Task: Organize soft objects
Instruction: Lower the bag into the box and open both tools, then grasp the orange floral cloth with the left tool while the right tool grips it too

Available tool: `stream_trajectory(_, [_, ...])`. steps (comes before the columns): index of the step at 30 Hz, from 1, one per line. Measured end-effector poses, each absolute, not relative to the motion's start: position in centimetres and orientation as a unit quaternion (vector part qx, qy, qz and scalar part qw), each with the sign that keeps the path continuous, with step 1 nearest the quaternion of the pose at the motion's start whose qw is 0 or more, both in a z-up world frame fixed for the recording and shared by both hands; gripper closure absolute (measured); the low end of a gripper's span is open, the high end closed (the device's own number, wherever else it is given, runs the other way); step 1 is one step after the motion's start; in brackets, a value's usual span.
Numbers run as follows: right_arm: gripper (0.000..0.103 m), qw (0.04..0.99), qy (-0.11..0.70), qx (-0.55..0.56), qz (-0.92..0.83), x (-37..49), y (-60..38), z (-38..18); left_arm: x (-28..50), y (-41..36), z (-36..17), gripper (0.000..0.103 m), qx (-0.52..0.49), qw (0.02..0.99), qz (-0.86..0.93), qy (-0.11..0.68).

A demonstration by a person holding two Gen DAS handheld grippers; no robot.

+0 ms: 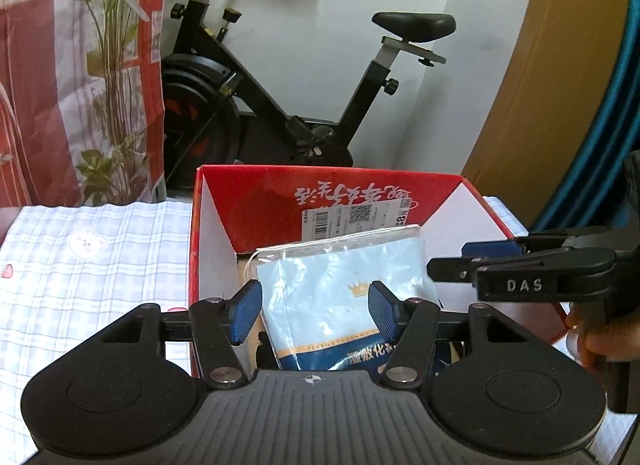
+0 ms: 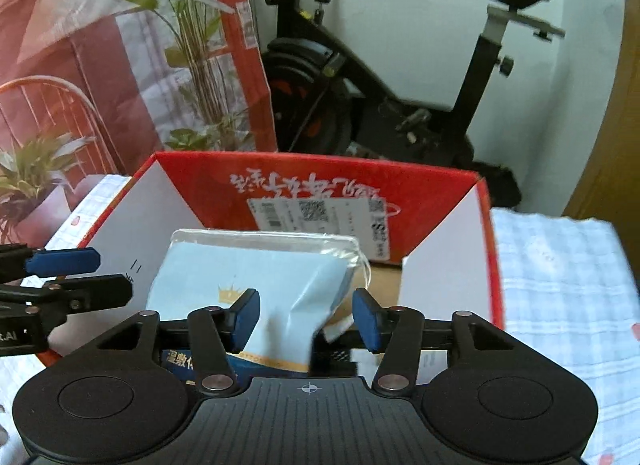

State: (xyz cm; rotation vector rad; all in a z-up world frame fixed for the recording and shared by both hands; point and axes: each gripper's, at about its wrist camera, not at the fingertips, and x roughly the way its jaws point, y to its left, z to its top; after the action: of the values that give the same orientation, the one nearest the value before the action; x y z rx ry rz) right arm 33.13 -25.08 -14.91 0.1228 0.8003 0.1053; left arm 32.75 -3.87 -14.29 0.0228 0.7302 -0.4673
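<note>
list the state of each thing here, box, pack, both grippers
red box: open at the top, no lid on it
blue pack: inside the box, leaning tilted, sealed
left gripper: open, pads off the pack
right gripper: open, pack between its pads, not pinched

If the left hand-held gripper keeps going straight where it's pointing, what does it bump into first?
Probably the light blue soft pack in the red box. It sits right between the left hand-held gripper's open fingers, though depth is hard to judge.
</note>
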Motion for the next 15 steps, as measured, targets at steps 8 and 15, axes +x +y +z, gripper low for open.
stream_trajectory(8, [0.055,0.93,0.357,0.059,0.057,29.7,-25.7,-12.7,28.8,-2.9,-12.5,0.042,0.008,0.914,-0.223,0.339])
stream_trajectory(15, [0.055,0.94,0.323,0.067,0.086,24.0,-25.4,-10.8,23.9,-2.2,-12.1,0.042,0.009,0.917,-0.228,0.328])
